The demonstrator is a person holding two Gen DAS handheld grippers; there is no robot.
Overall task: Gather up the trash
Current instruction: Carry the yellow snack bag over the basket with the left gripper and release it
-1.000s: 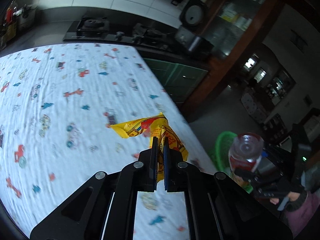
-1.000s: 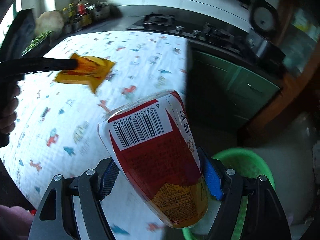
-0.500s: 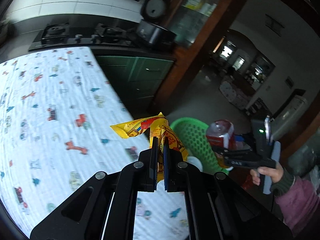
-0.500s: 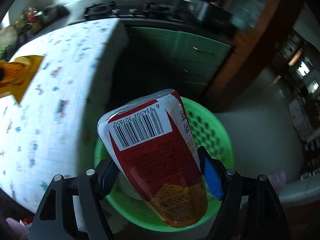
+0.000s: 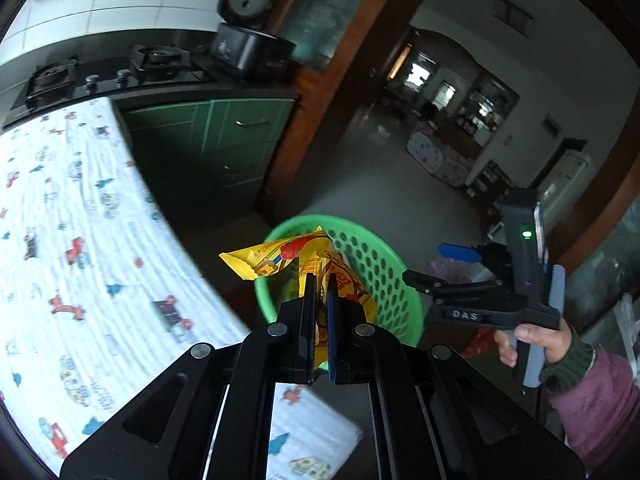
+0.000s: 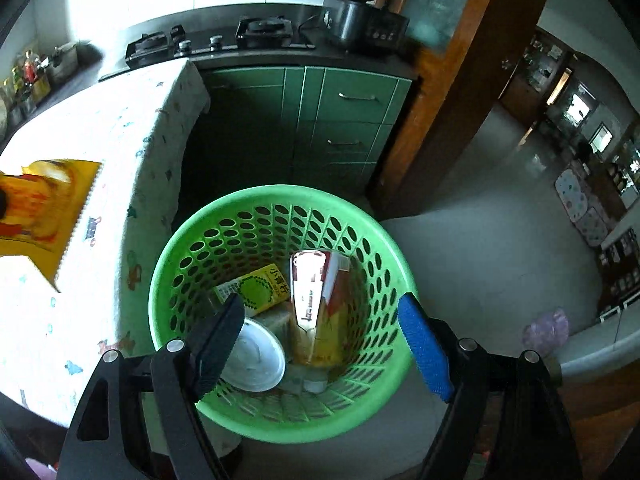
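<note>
Counter point(image 5: 60, 240) edge borders the green basket point(image 6: 280, 420) on the floor. Basket holds three items: red bottle point(image 6: 316, 300), green carton point(image 6: 256, 288), white lid point(image 6: 256, 360). Right gripper point(image 6: 320, 336) jaws wide, empty, above basket. Left gripper point(image 5: 320, 300) jaws pinch one yellow wrapper point(image 5: 280, 256) over the rim.

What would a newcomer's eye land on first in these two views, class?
The bright green basket on the floor beside the cloth-covered table, with a red bottle, green carton and white lid inside. Then the yellow wrapper pinched in the left gripper, while the right gripper hangs open above.
</note>
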